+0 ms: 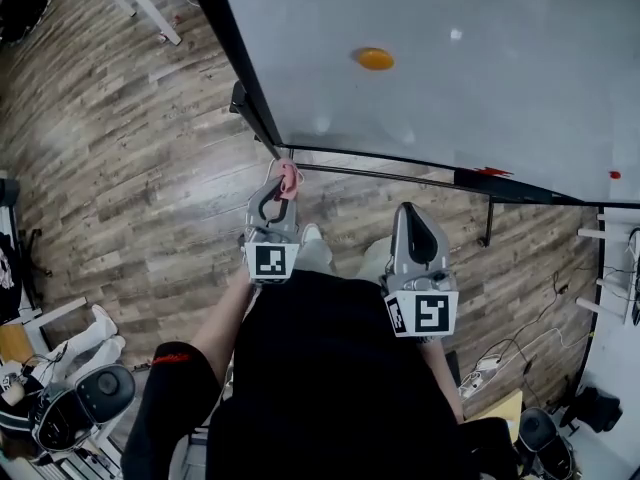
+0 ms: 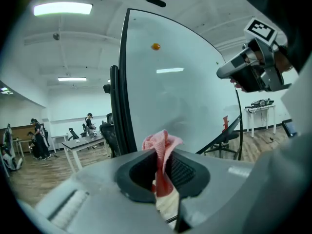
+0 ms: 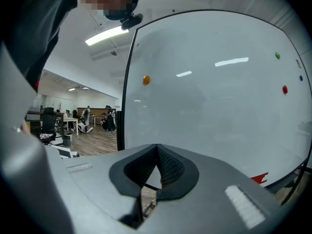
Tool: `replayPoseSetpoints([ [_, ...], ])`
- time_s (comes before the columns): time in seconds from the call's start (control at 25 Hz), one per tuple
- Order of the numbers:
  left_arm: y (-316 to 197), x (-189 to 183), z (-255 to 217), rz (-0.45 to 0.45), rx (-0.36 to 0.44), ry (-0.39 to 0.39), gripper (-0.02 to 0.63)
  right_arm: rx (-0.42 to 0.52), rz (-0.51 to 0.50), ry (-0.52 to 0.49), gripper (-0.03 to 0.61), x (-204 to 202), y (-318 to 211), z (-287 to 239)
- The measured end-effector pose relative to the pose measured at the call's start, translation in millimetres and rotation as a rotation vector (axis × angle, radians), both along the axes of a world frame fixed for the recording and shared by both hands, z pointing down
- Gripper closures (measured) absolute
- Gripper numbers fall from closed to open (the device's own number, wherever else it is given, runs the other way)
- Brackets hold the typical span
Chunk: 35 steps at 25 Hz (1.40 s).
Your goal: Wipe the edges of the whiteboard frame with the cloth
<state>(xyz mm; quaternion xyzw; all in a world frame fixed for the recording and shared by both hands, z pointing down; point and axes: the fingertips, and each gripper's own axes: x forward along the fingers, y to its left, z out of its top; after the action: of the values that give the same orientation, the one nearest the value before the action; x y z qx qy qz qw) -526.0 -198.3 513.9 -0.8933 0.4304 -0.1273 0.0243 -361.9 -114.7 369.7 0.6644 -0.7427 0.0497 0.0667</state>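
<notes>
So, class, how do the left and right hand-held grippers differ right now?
The left hand-held gripper is shut on the pink cloth; the right hand-held gripper is shut on nothing. The left is near the lower corner of the whiteboard frame; the right sits further back. Both point towards it.

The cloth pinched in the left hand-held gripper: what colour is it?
Pink. The cloth shows best in the left gripper view.
</notes>
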Motion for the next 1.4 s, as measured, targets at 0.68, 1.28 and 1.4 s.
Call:
replayPoseSetpoints([
  [0.68,-44.3,-5.3,82.4,-0.150,-0.140,-0.117,0.568,-0.053,-0.076,-0.006,0.577,23.5,-37.7,12.5],
  [1.28,-58.6,0.7,121.5,-0.121,-0.200,-0.197,0.568,-0.097,-0.118,-0.001,0.577,20.1,-44.8,34.3],
  [1.4,-59.8,5.3,123.6,-0.124,-0.210,-0.197,0.568,-0.122,-0.127,0.006,0.577,24.0,-45.7,44.5],
])
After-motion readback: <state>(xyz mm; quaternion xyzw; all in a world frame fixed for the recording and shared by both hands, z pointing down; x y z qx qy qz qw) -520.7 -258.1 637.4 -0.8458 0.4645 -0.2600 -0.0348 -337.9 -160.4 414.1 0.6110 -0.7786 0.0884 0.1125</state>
